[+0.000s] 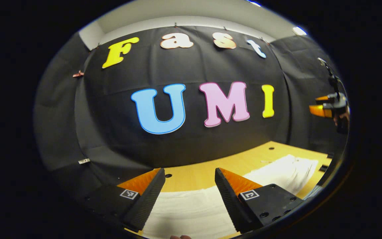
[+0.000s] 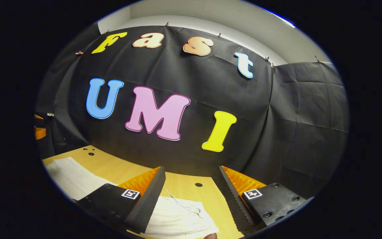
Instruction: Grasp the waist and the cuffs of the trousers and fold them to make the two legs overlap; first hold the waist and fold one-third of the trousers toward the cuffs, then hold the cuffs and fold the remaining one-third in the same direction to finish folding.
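Note:
White trousers (image 1: 191,209) lie flat on the wooden table (image 1: 207,166) and stretch away to the right. My left gripper (image 1: 189,172) hangs open just above them, nothing between its fingers. In the right gripper view, the trousers' drawstring end (image 2: 181,215) lies under my open right gripper (image 2: 191,170), and another part of the cloth (image 2: 71,176) lies at the left. The right gripper (image 1: 323,105) also appears far off at the right edge of the left gripper view, raised above the table.
The wooden table (image 2: 118,166) has small dark holes (image 2: 198,184) near its back edge. The black cloth wall stands close behind the table. A fingertip (image 2: 210,236) shows at the very bottom of the right gripper view.

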Tool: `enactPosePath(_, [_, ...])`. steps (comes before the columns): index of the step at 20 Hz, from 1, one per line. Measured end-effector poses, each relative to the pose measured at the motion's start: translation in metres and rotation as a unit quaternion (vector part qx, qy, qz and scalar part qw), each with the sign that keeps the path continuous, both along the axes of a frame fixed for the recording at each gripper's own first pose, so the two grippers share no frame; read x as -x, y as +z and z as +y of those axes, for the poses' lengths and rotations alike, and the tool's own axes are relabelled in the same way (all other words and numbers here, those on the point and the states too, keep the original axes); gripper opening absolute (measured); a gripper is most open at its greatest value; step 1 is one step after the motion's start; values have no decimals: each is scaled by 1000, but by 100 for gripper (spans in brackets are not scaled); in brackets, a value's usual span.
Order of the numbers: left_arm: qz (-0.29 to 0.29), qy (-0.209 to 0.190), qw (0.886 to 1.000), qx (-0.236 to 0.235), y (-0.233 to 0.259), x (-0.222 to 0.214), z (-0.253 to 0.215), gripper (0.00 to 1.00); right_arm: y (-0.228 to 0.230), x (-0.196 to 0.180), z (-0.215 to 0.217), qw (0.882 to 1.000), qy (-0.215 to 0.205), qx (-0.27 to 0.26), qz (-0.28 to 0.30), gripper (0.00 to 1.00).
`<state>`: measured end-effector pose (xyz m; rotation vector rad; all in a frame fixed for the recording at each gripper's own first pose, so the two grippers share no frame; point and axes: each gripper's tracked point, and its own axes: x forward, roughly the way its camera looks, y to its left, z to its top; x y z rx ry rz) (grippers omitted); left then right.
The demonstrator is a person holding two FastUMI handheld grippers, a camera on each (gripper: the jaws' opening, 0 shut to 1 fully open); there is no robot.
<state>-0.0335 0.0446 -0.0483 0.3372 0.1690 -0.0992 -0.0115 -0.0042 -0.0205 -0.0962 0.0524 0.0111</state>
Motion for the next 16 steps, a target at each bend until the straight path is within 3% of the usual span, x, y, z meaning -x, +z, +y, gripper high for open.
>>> enactPosePath(4, [70, -37, 993, -89, -54, 29, 19, 96, -18, 4, -4, 1000, 2, 14, 24, 97])
enactPosePath(7, [126, -71, 975, -169, -101, 54, 36, 96, -23, 4, -6, 999, 1, 20, 32, 97])
enactPosePath(11, [196, -126, 918, -321, -162, 83, 59, 96, -31, 7, -14, 999, -10, 21, 39, 97])
enactPosePath(13, [240, -143, 890, -361, -197, 100, 76, 96, -34, 8, -15, 999, -13, 21, 44, 97])
enactPosePath(16, [292, -158, 860, -388, -234, 113, 95, 95, -41, 14, -20, 998, -18, 23, 49, 98])
